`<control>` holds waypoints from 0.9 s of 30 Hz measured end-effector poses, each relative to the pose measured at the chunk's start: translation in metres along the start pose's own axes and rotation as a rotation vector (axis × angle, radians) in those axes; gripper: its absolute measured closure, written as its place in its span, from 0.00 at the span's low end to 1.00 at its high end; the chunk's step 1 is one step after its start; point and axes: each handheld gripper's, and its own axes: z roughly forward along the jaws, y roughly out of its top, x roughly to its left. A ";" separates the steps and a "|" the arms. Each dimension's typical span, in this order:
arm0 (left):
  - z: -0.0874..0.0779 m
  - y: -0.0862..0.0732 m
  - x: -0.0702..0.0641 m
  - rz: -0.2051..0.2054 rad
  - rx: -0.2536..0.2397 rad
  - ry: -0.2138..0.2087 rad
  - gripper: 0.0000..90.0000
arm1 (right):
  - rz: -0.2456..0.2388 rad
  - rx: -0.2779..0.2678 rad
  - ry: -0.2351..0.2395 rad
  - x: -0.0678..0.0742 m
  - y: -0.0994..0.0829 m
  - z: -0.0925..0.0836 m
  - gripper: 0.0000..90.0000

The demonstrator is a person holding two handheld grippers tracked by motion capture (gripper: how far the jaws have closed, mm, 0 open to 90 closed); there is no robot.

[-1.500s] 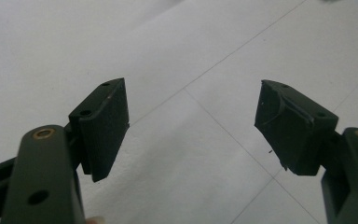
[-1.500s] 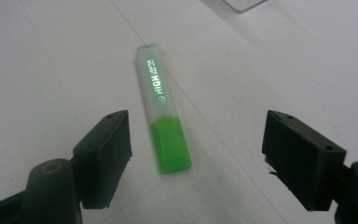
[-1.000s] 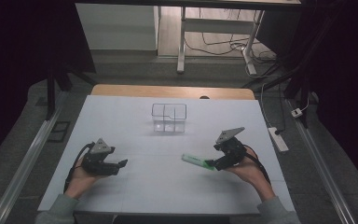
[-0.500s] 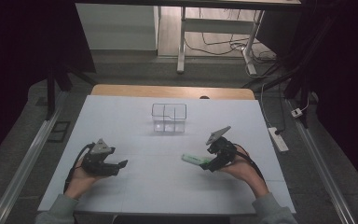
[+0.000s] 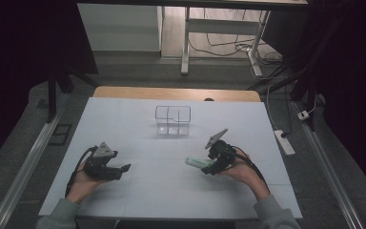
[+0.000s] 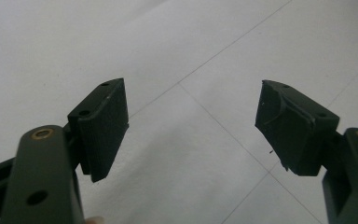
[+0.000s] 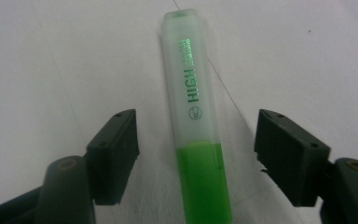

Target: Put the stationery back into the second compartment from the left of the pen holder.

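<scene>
On the white table (image 5: 138, 124) lie one green highlighter (image 5: 198, 163) and, farther back near the middle, one clear box (image 5: 172, 119) split into compartments; two grippers are at work, one in each hand. The right gripper (image 5: 208, 169) sits over the highlighter's near end. Its jaws have just been closing, yet in the right gripper view they stand wide to either side of the highlighter (image 7: 195, 126), with a clear gap on both sides, touching nothing. The left gripper (image 5: 124, 168) rests well apart at the table's left, jaws spread wide over bare tabletop, holding nothing. The highlighter's green end runs off the bottom of the right gripper view; its printing reads partly "HIGH". The box's contents are too small to make out.
</scene>
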 end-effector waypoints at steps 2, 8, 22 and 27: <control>0.000 0.000 0.000 0.000 -0.001 0.001 0.28 | -0.005 0.012 -0.001 -0.001 0.001 0.003 0.39; 0.000 0.000 0.000 0.001 -0.001 0.000 0.28 | -0.038 0.050 -0.022 -0.001 0.001 0.008 0.50; 0.000 -0.001 0.001 0.004 0.002 0.000 0.28 | -0.098 0.068 -0.051 0.004 0.004 0.008 0.74; 0.000 -0.001 0.001 0.000 0.000 0.000 0.28 | -0.081 0.058 -0.043 0.001 0.003 0.007 0.74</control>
